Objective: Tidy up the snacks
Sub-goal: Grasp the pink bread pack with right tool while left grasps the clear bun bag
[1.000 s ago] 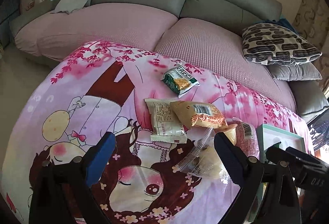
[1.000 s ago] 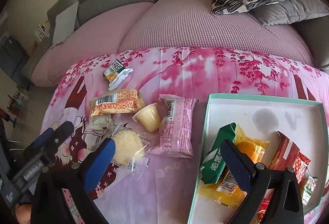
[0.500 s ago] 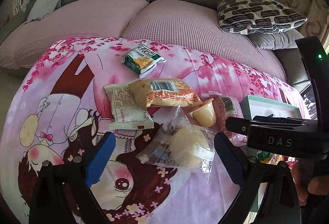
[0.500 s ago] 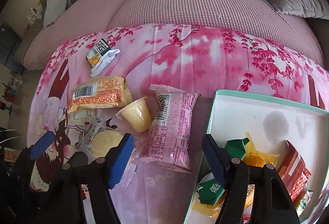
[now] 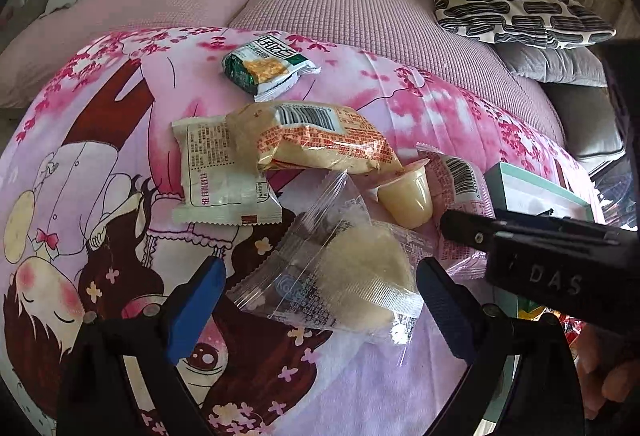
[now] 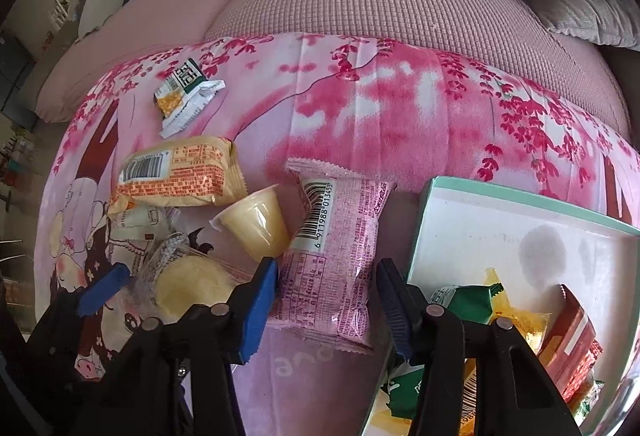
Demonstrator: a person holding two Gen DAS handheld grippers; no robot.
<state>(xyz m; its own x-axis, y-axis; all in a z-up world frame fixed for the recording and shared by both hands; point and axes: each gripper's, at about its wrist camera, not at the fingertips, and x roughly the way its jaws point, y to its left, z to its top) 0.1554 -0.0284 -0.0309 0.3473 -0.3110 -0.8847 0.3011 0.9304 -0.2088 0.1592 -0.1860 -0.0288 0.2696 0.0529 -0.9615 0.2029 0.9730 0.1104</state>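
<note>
Right gripper (image 6: 326,300), jaws just narrowing around the pink crinkle-edged snack packet (image 6: 340,256) without pinching it yet, straddles it beside the mint-rimmed white box (image 6: 520,196), likely its destination.

The white packet (image 6: 138,222) lies mostly hidden under the orange packet (image 6: 176,172), and the box (image 6: 520,204) runs past the picture's right edge.
</note>
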